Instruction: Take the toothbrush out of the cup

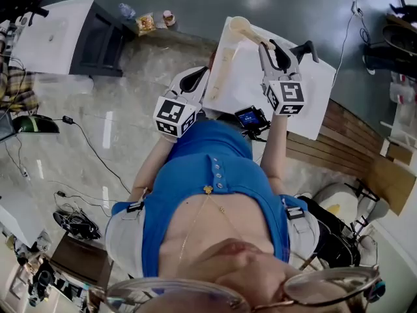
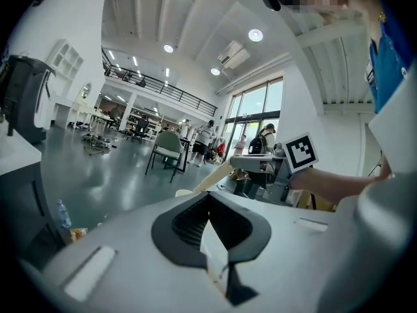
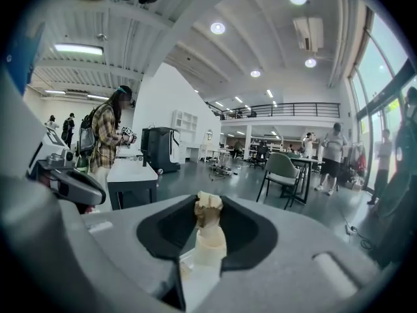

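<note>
A tall beige cup stands at the left edge of the white table, its round mouth uppermost. A beige toothbrush leans out of the cup toward my right gripper. That gripper is open, with one finger beside the brush tip. In the right gripper view the bristled toothbrush head stands between the jaws, with dark gaps on both sides. My left gripper is shut, low beside the cup's base; I cannot tell whether it touches the cup. From the left gripper view I see the cup's rim and the toothbrush.
A small black device with a blue screen sits at the table's near edge. A black-and-white cabinet stands at upper left, with a bottle and snack packs on the floor beyond. Cables trail left; wooden slats lie right.
</note>
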Demonstrator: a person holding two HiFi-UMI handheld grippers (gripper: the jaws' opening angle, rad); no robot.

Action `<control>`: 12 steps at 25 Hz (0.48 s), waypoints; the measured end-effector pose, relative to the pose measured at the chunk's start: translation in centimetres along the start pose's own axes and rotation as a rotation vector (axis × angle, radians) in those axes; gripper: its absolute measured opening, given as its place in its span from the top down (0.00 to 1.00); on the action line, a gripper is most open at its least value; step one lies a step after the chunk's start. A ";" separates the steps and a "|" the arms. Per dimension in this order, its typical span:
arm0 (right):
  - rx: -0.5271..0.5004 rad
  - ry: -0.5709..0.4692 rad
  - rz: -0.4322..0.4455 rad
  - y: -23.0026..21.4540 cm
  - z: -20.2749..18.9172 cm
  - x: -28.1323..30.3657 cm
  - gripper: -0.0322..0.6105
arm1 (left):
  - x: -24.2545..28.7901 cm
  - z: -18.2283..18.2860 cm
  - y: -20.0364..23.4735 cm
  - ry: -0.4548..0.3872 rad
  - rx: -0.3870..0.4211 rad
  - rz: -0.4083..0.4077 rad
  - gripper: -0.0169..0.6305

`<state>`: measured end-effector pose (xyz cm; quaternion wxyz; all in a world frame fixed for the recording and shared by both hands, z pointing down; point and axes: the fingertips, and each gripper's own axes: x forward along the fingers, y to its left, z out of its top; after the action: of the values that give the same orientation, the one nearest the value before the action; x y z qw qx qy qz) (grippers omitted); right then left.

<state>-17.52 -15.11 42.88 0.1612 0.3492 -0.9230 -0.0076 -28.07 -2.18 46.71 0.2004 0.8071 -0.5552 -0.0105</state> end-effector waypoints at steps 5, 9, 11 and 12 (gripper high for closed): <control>0.015 -0.025 -0.032 0.3 0.9 -2.7 0.79 | 0.1 0.1 -1.5 0.019 0.021 -0.058 0.97; 0.054 -0.040 -0.051 0.1 0.6 -4.7 0.79 | 0.9 -0.3 -2.8 0.036 0.028 -0.103 0.97; 0.079 -0.052 -0.054 -0.3 0.4 -5.6 0.79 | 1.6 -0.5 -3.6 0.045 0.032 -0.121 0.97; 0.092 -0.057 -0.054 -0.5 0.2 -6.0 0.79 | 2.0 -0.6 -4.1 0.050 0.034 -0.129 0.97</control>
<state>-13.01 -11.63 40.83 0.1185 0.3806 -0.9169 0.0206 -23.54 -2.56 46.33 0.1993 0.8446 -0.4969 0.0060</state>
